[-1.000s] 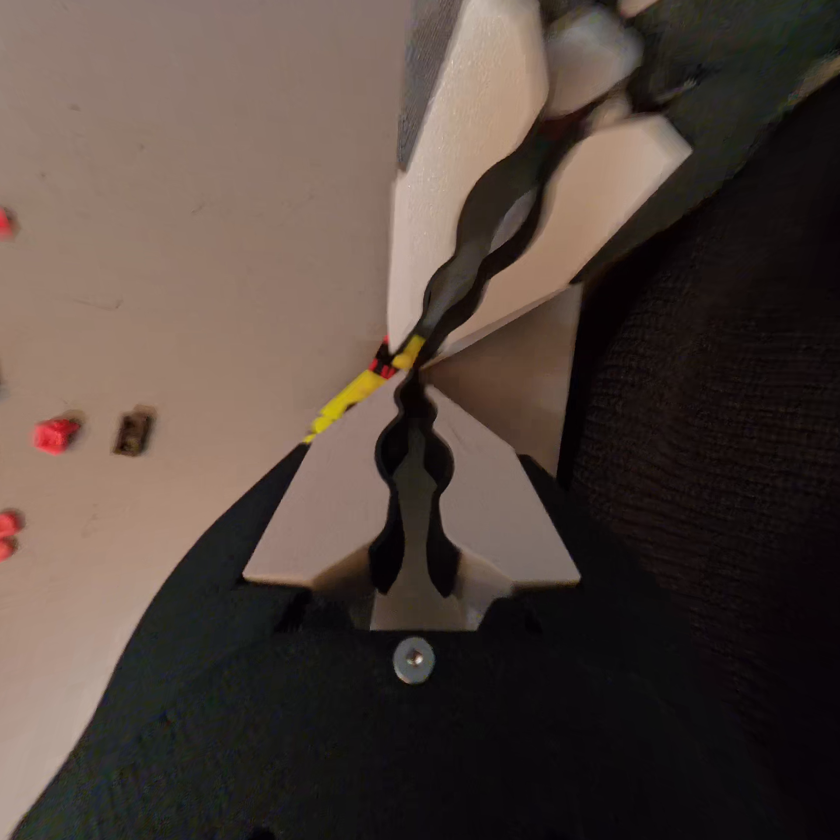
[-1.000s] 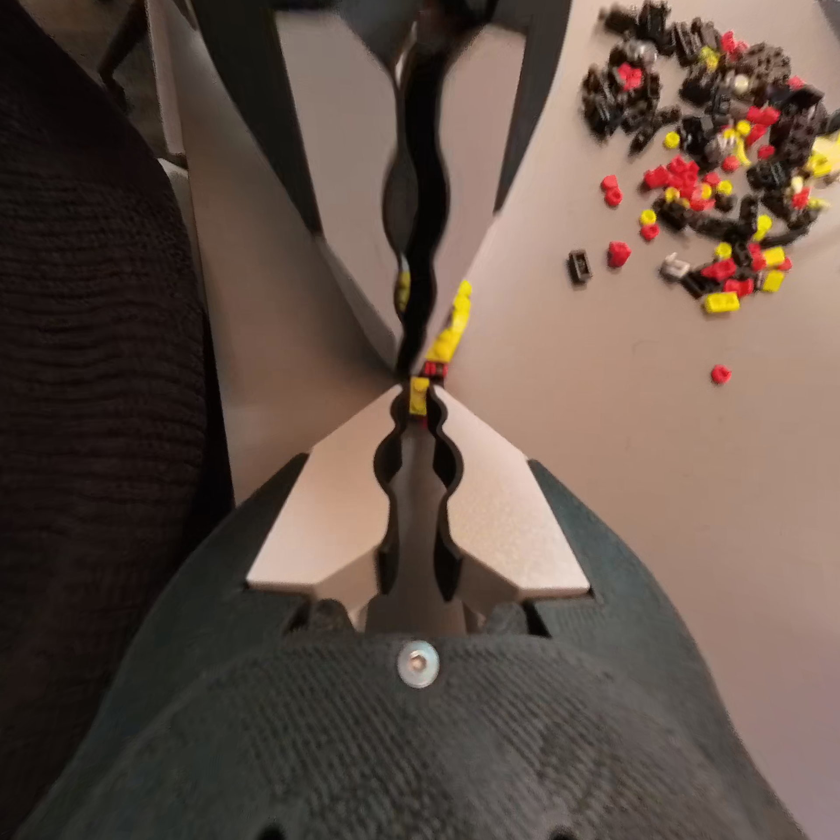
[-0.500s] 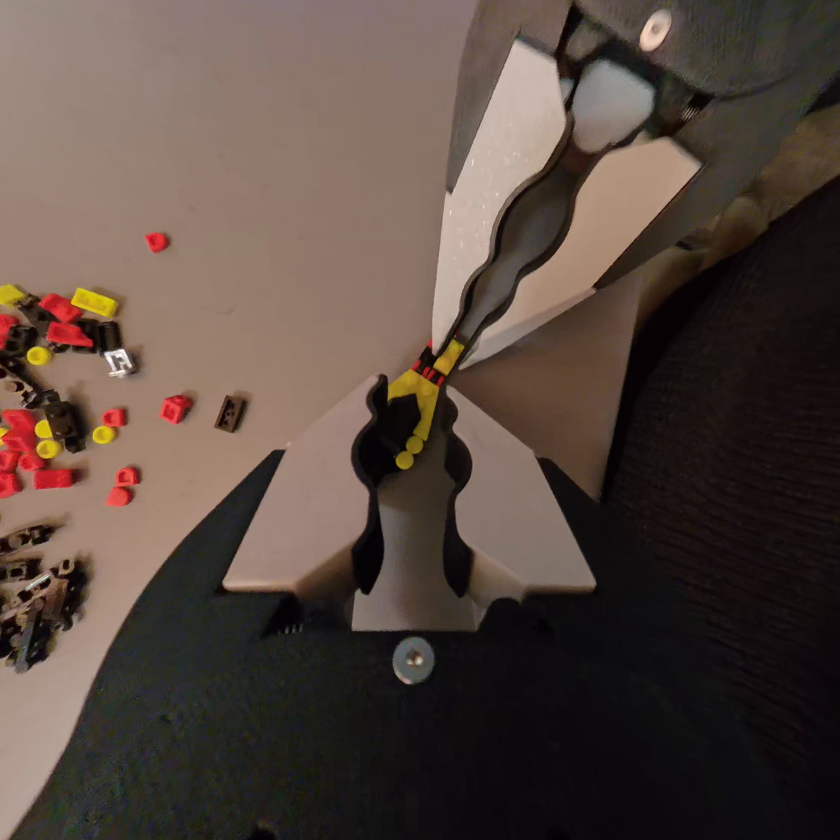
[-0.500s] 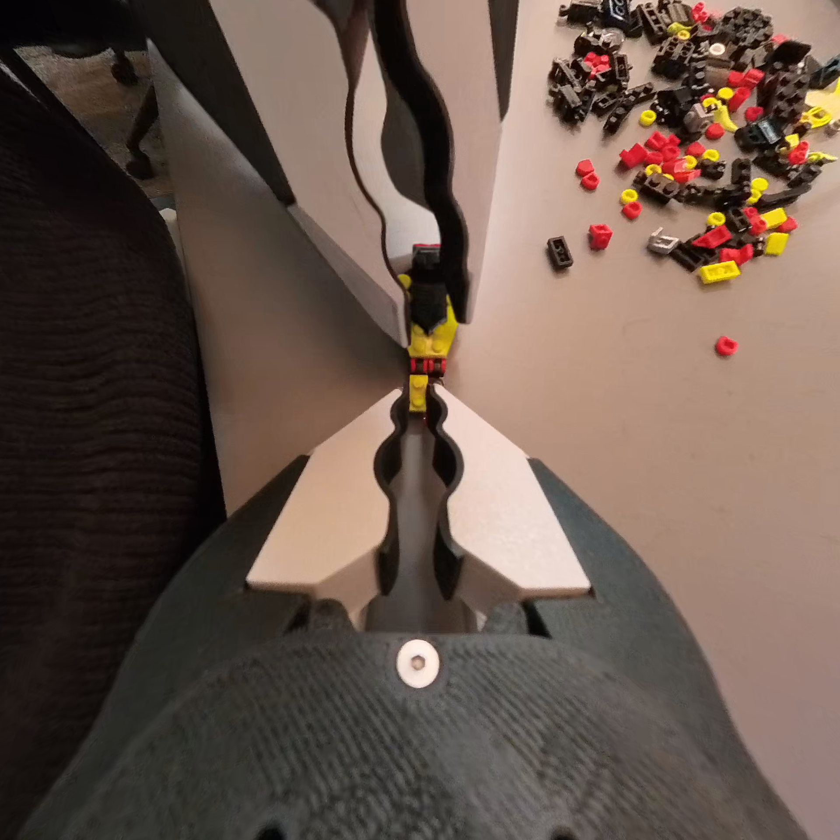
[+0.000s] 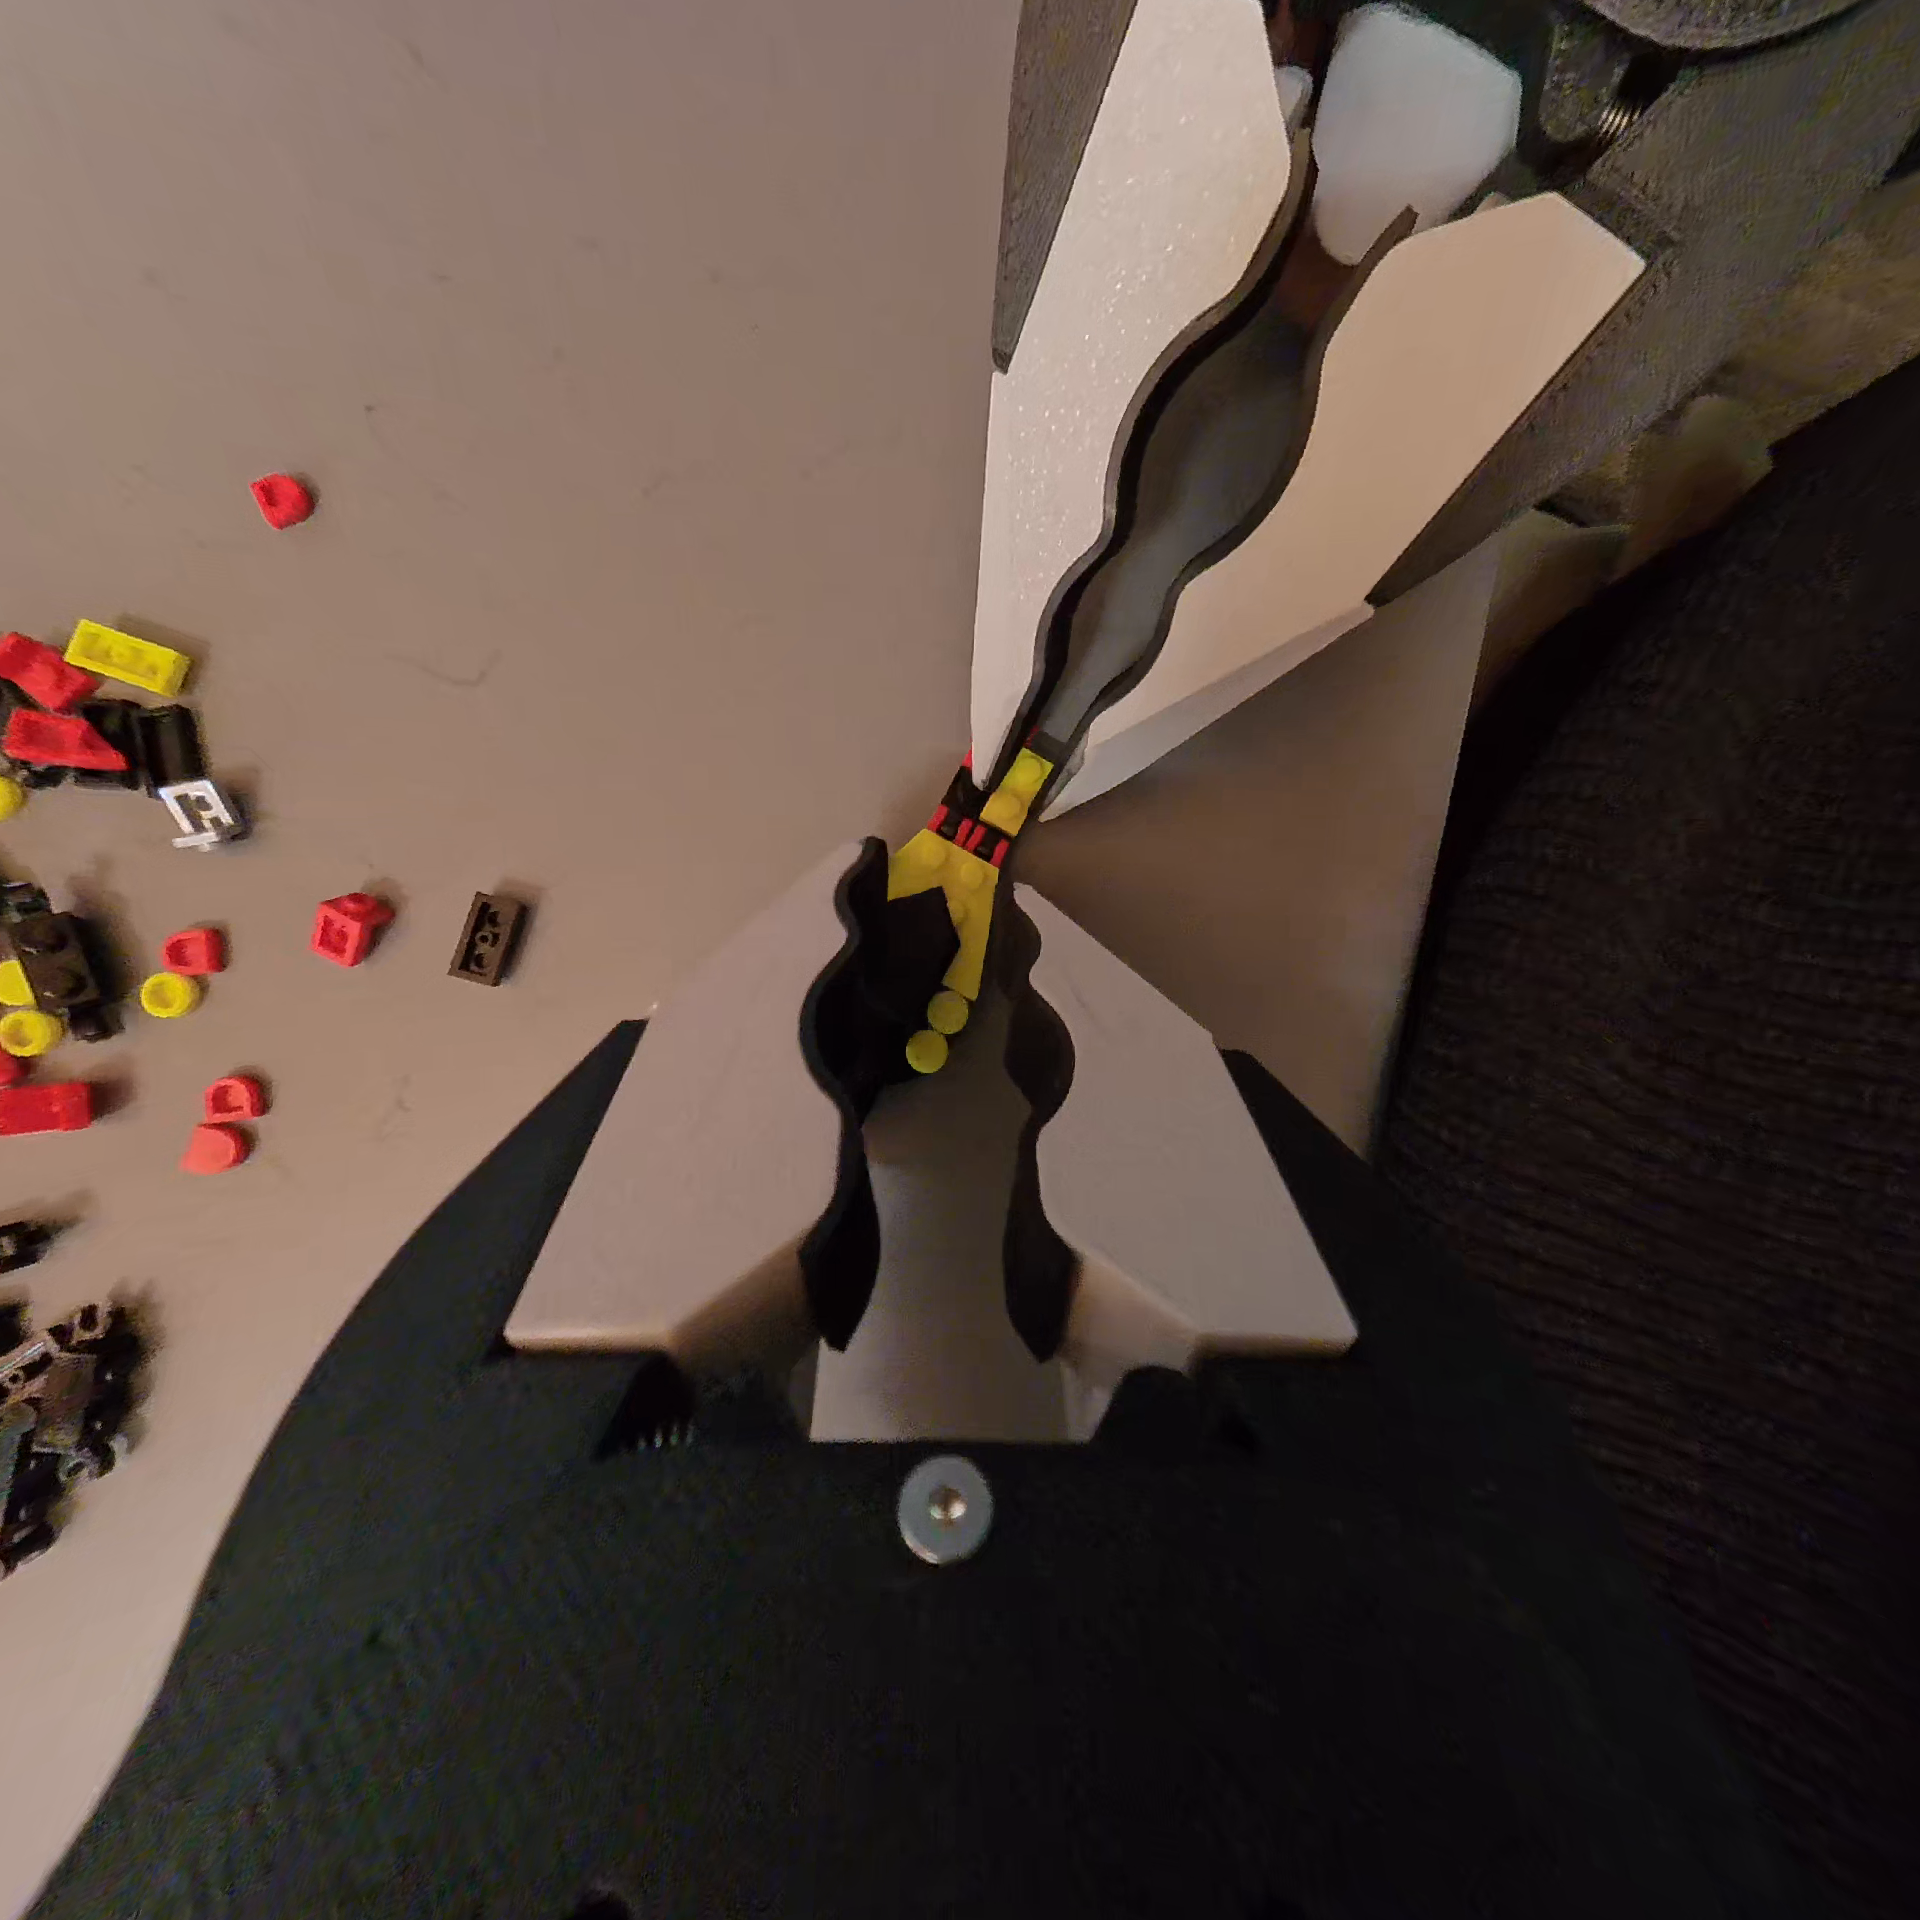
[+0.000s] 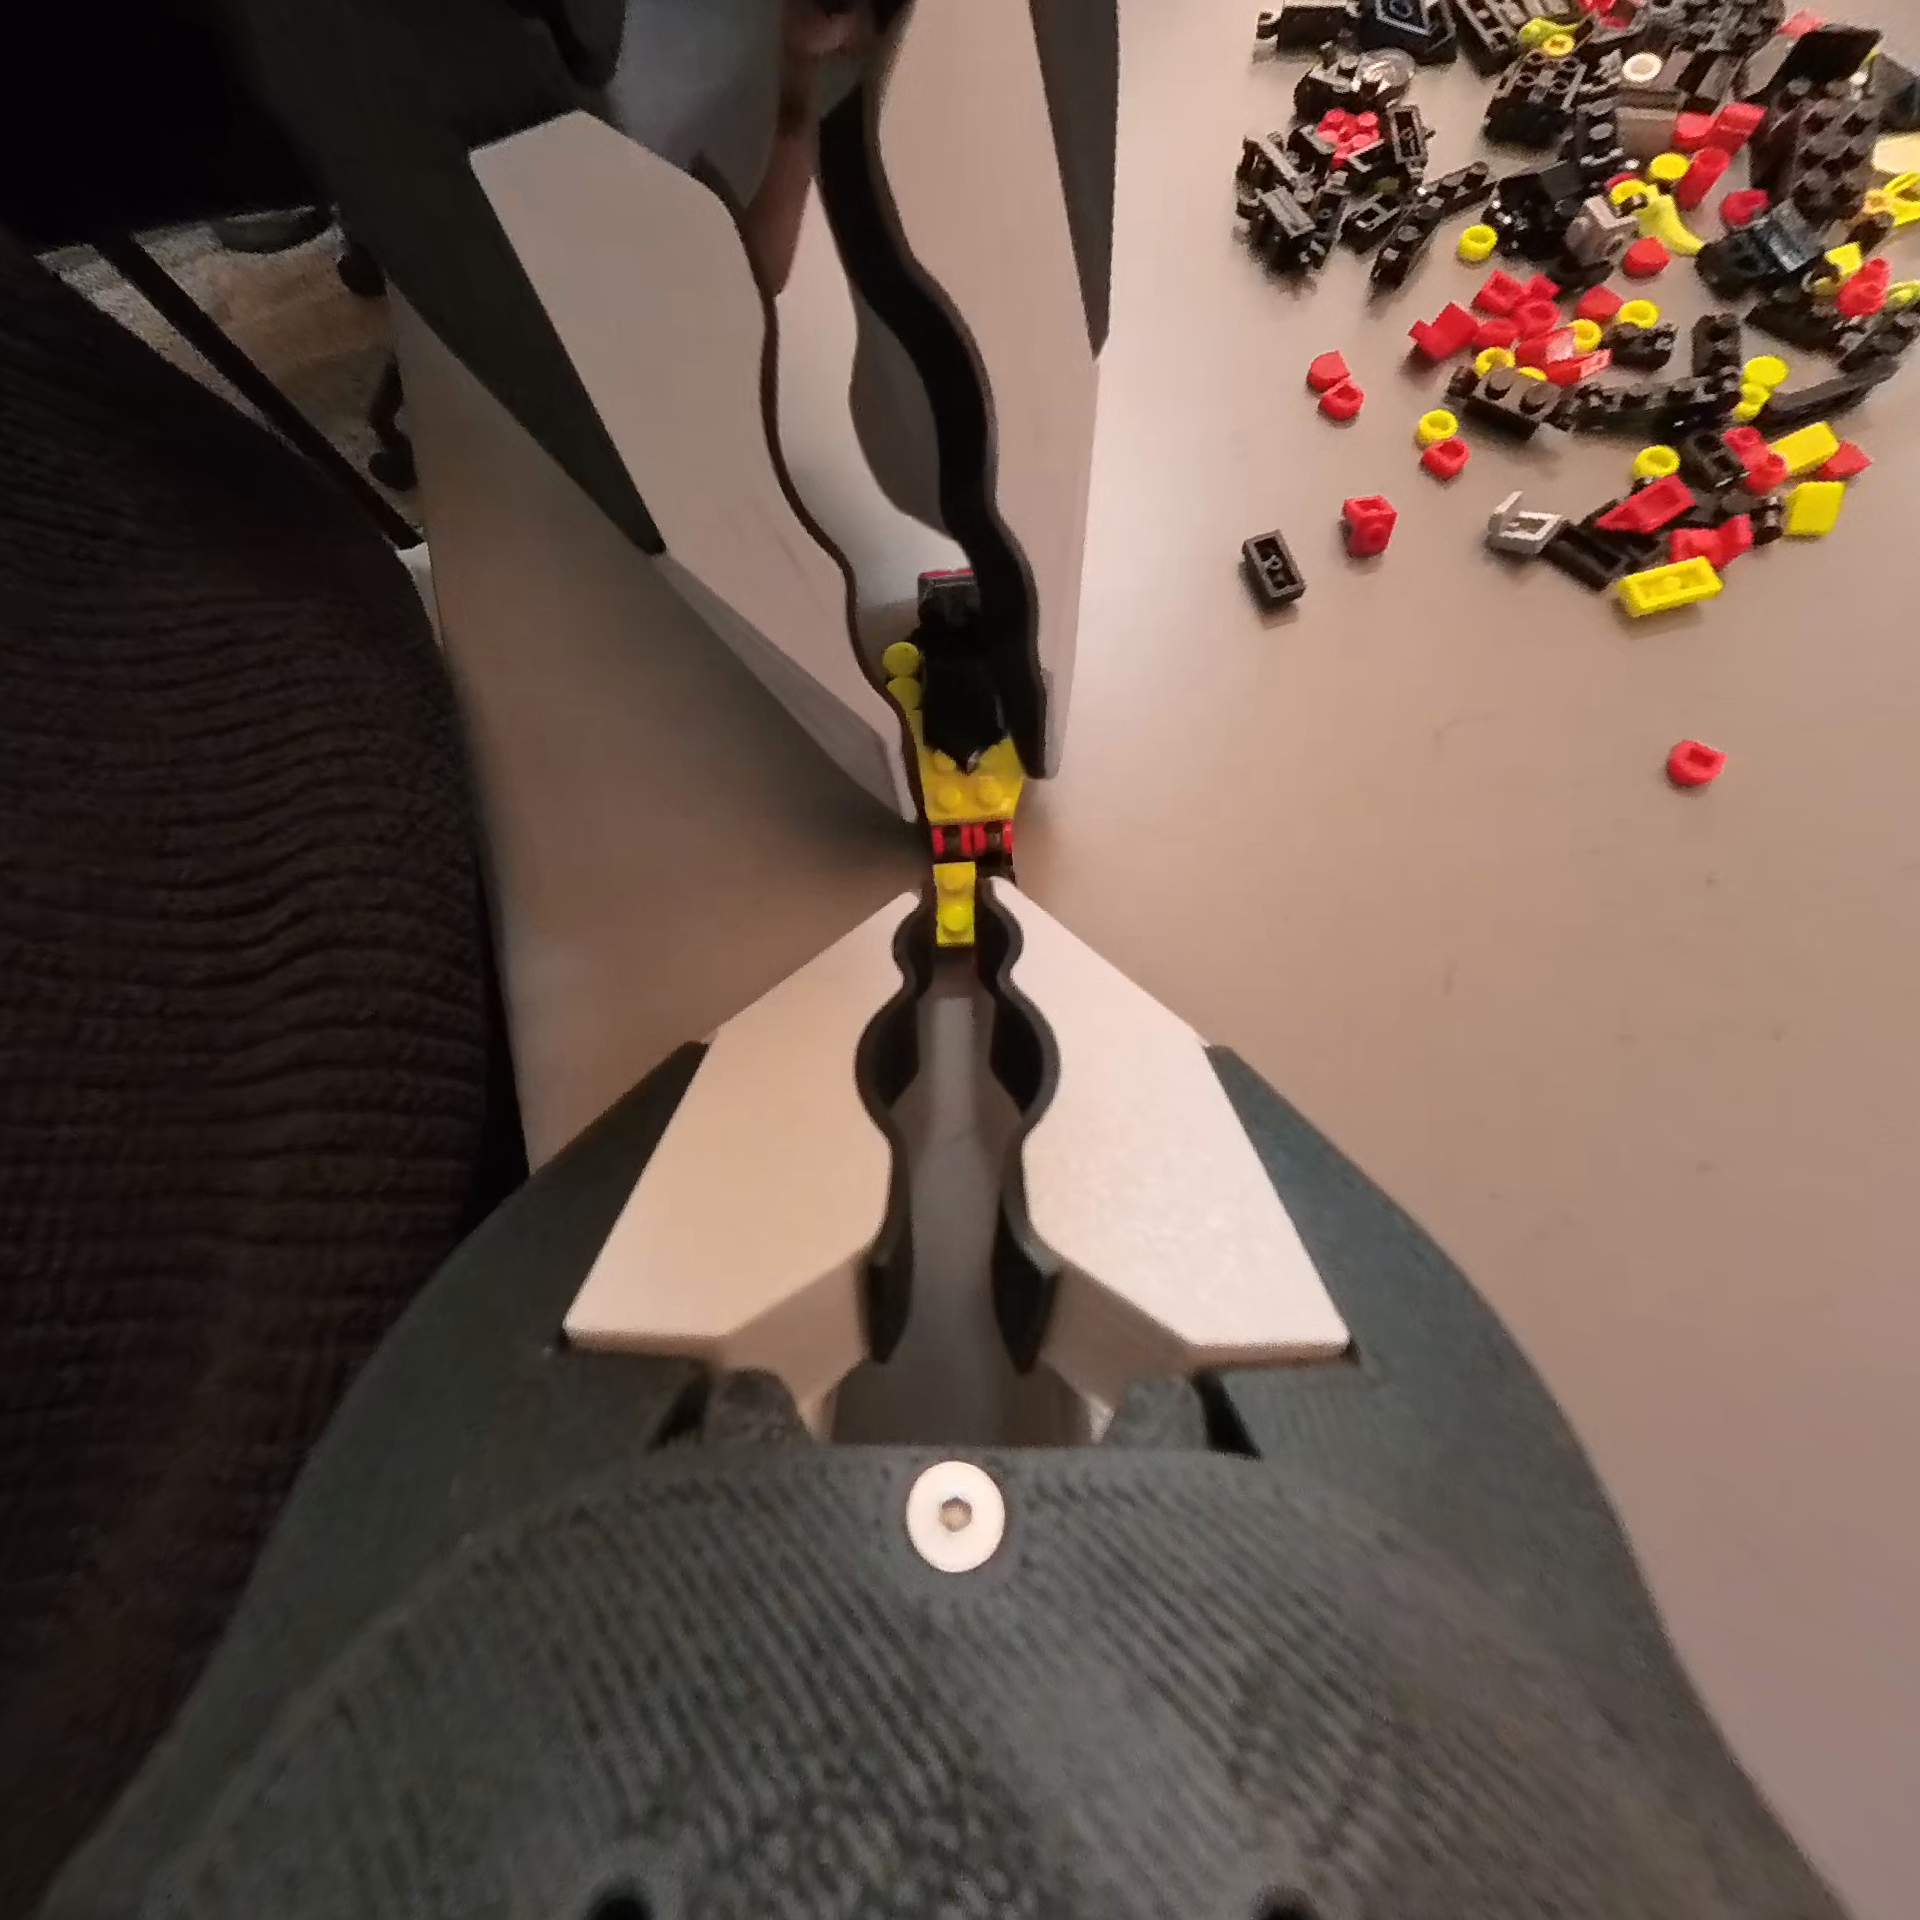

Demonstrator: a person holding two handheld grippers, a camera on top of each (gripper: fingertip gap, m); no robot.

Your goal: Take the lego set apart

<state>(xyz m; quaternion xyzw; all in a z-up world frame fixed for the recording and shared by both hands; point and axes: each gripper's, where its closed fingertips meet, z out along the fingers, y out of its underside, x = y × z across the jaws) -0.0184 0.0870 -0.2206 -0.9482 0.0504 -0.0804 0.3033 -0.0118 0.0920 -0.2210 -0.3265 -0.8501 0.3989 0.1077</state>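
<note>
A small lego assembly [image 5: 951,883] of yellow, black and red pieces is held in the air between both grippers, above the beige table [image 5: 623,312]. My left gripper [image 5: 940,873] is shut on its wider yellow and black end, which sits deep between the jaws. My right gripper [image 6: 956,904] is shut on the narrow yellow end piece at its fingertips. The two grippers face each other tip to tip. The assembly also shows in the right wrist view [image 6: 971,790], with the left gripper [image 6: 971,774] coming in from the top. The right gripper [image 5: 1023,774] enters the left wrist view from the upper right.
A pile of loose black, red and yellow pieces [image 6: 1621,260] lies on the table [image 6: 1455,1039], also at the left edge of the left wrist view [image 5: 73,831]. A lone black plate [image 6: 1273,566] and a red piece [image 6: 1694,764] lie nearer. Dark knit fabric [image 6: 208,935] lies past the table edge. My left and right fingertips are right by each other.
My left gripper's jaws stand wider than a second ago and the assembly now sits deeper between them. Both views have swung so that the loose pile shows. The right gripper's hold is unchanged.
</note>
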